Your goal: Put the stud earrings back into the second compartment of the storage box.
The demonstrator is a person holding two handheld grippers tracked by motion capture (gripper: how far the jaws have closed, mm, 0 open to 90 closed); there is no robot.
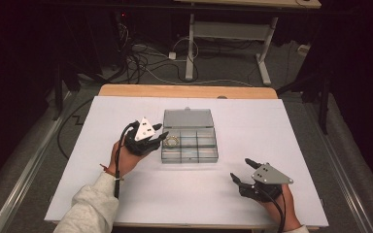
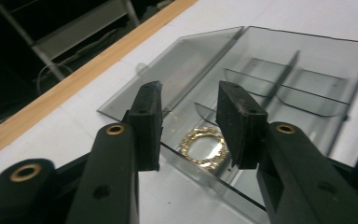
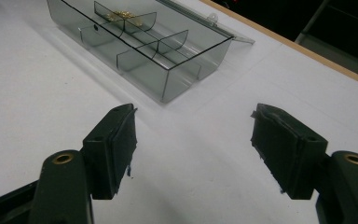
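Bracelet point(image 2: 204, 145), gold-coloured chain loop, lies flat in the near-left compartment of the clear organiser box point(image 1: 190, 154), i.e. the corner closest to the left gripper point(image 1: 158, 133). Box sits mid-table w/ its hinged lid point(image 1: 188, 118) thrown fully back, flat on the white table cover point(image 1: 272, 126), prob. so the compartments stay reachable from above w/o a hand holding the lid.

Left gripper hovers just over that corner of the box, jaws partly apart, nothing between them; in the left gripper view the bracelet sits framed in the gap below the pads point(image 2: 238, 122), so it looks lined up for a pick or just off a drop, can't tell which. Right gripper point(image 1: 242, 171) is parked well apart from the box at the near-right of the table, jaws wide, empty, approx. pointed back at the box; likely kept clear so it doesn't crowd the left one.

Writing/brands: none readable on box, lid or grippers.
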